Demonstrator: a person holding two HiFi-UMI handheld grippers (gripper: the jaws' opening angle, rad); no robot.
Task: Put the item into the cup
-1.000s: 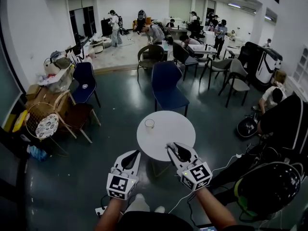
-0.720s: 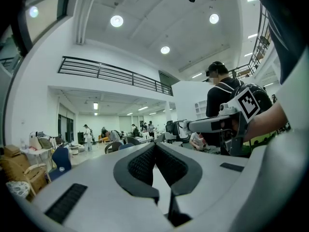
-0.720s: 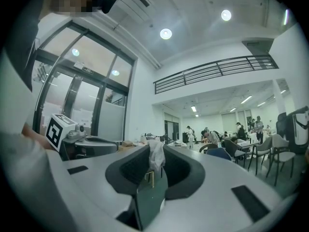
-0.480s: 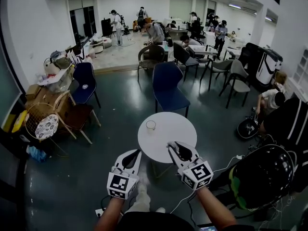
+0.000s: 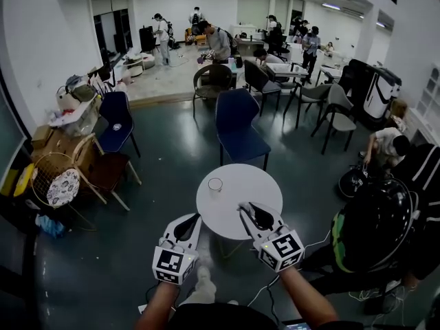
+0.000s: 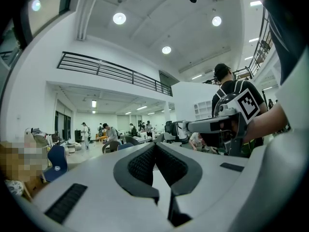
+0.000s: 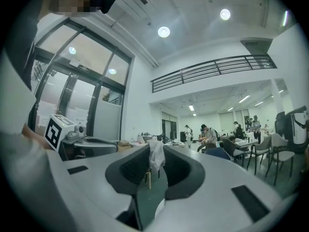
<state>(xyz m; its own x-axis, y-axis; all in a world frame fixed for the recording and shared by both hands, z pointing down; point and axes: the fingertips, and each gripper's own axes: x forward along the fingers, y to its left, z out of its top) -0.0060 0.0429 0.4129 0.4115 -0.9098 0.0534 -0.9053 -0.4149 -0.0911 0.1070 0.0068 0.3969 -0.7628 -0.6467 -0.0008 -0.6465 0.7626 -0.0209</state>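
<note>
Right tongs are pinching a crumpled white wad over the round desk's near edge. Left tongs, closed and empty, are hovering just off it. Clear cup is standing ahead, apart from both.

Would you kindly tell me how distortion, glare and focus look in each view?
Head view: fisheye bows the walls; round table sharp. Left gripper view: dark vignetted corners, ceiling lamps flare. Right gripper view: clamped white item soft, background crisper.
</note>
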